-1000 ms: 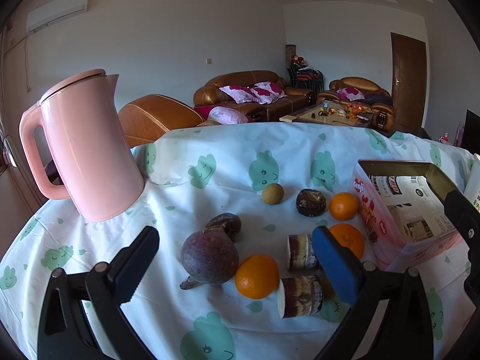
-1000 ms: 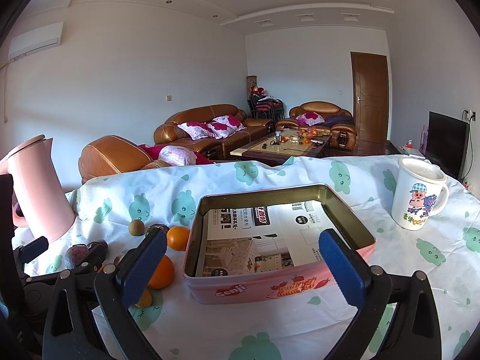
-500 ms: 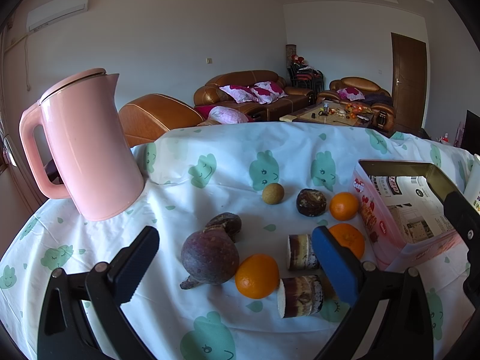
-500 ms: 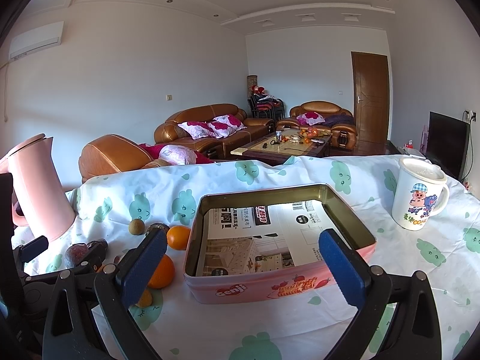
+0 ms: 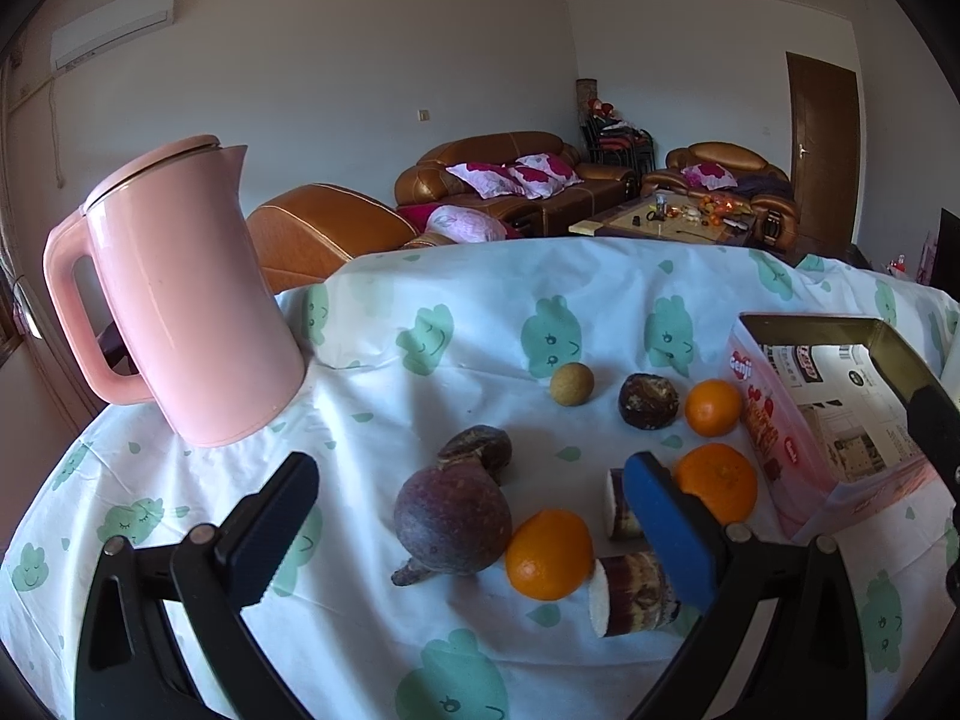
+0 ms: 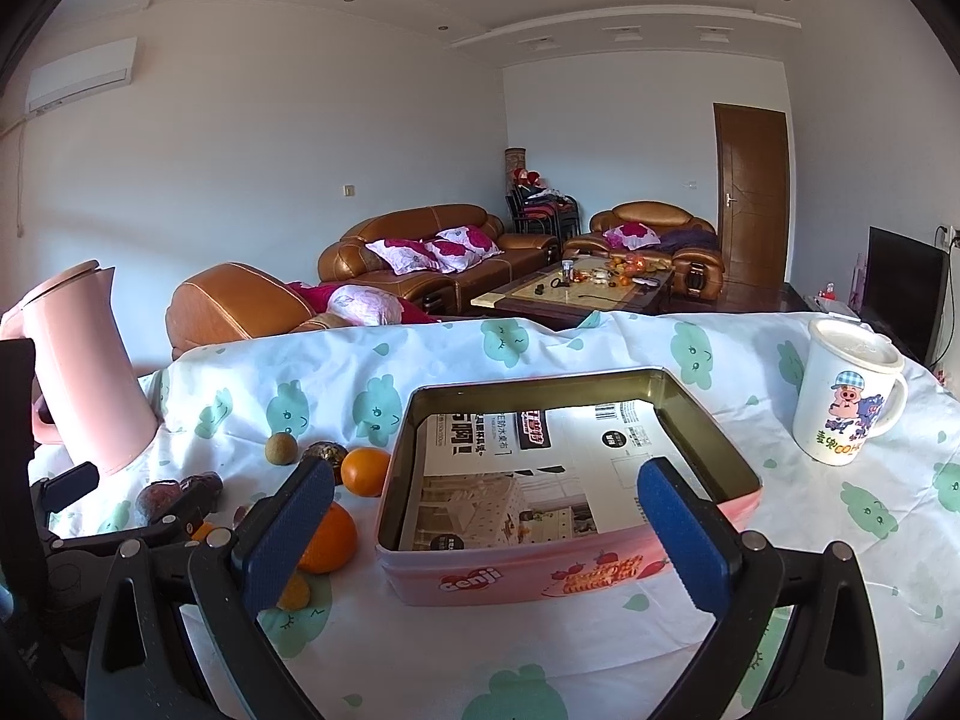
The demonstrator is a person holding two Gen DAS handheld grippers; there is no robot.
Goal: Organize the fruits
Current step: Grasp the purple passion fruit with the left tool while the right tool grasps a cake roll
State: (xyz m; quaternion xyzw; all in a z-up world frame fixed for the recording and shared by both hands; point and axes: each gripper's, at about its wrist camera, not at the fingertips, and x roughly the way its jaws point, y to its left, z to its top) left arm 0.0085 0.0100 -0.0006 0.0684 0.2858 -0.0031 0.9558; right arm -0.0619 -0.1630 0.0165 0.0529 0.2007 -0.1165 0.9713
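Note:
Fruits lie on the cloth-covered table: a purple passion fruit (image 5: 453,519), three oranges (image 5: 549,553) (image 5: 717,483) (image 5: 713,407), a small tan round fruit (image 5: 572,383), a dark brown fruit (image 5: 648,401) and two cut sugarcane pieces (image 5: 630,594). A pink tin (image 6: 570,567) lined with printed paper stands to their right and holds no fruit. My left gripper (image 5: 474,531) is open, low over the passion fruit and near orange. My right gripper (image 6: 489,531) is open in front of the tin's near wall. Two oranges (image 6: 365,471) show left of the tin.
A pink kettle (image 5: 186,300) stands at the table's left. A white cartoon mug (image 6: 846,393) stands right of the tin. The table (image 5: 480,312) has a white cloth with green prints. Sofas and a coffee table lie beyond.

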